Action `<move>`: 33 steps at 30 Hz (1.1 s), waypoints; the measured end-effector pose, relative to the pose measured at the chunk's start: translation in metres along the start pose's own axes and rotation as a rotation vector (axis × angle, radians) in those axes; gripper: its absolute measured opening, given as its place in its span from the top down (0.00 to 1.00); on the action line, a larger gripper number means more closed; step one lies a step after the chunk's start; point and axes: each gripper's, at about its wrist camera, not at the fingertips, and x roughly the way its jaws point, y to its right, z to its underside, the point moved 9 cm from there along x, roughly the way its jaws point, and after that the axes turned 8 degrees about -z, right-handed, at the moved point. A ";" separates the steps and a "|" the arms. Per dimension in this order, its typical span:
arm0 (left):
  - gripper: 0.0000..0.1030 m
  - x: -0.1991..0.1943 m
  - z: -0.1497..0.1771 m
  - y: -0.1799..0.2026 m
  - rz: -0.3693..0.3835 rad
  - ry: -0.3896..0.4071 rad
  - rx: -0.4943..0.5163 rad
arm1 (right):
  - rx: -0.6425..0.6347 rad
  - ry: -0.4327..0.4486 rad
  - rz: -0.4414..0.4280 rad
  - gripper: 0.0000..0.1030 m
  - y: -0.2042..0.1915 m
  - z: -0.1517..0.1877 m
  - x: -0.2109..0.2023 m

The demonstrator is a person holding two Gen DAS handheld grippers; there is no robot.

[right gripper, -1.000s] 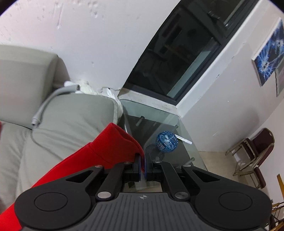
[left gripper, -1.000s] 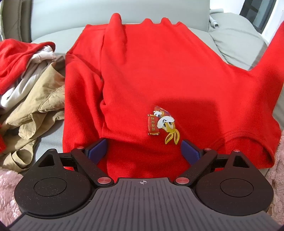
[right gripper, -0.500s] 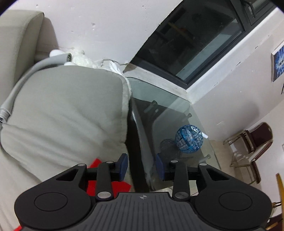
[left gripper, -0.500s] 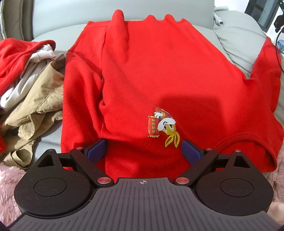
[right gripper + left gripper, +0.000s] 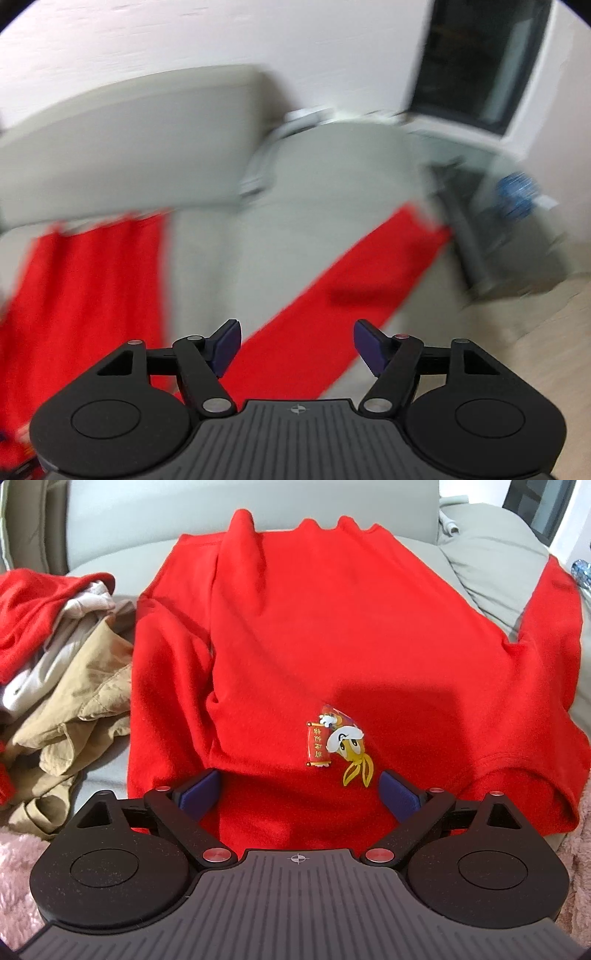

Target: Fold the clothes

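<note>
Sweater [image 5: 332,635], red, lies spread flat on the grey sofa [image 5: 122,520], neck end near, hem far against the backrest. Cartoon patch [image 5: 338,746] sits on the near chest. Left sleeve folded in over the body; right sleeve [image 5: 550,627] stretches out to the far right over the sofa arm [image 5: 491,554].

Clutter: clothes pile [image 5: 62,664] left of the sweater (red, white, tan pieces), touching or just beside its left edge. Pink fuzzy blanket [image 5: 14,871] at the near corners. In the right wrist view, heavily blurred, a blue ball [image 5: 517,192] sits on a glass side table [image 5: 476,166] beyond the sofa arm.

Left gripper [image 5: 301,794] hovers over the near edge of the sweater, jaws wide, nothing between the pads.

Right gripper [image 5: 297,345]: jaws have just been opening, now spread fairly wide, empty. The sleeve [image 5: 351,291] runs diagonally below it on the sofa.

Change: a second ago the right gripper was clamped on the sleeve cuff, held up in the air. Sleeve is now released and lying on the sofa arm; the right view has swung from window and wall down to the seat. Left view barely changed.

No containers visible.
</note>
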 end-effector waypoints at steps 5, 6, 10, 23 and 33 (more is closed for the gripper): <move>0.19 -0.043 0.003 0.003 0.029 0.053 0.038 | -0.063 -0.110 -0.185 0.53 -0.116 0.098 0.011; 0.19 -0.053 0.005 0.002 0.042 0.063 0.034 | -0.071 -0.132 -0.201 0.59 -0.131 0.112 0.015; 0.19 -0.070 0.015 -0.007 0.064 0.060 -0.013 | -0.108 -0.185 -0.209 0.79 -0.165 0.143 0.036; 0.18 -0.022 0.024 -0.009 0.012 -0.102 0.010 | -0.188 -0.266 -0.052 0.80 -0.164 0.191 0.058; 0.21 -0.054 0.033 -0.027 0.007 -0.102 -0.051 | -0.153 -0.253 -0.101 0.71 -0.169 0.191 0.021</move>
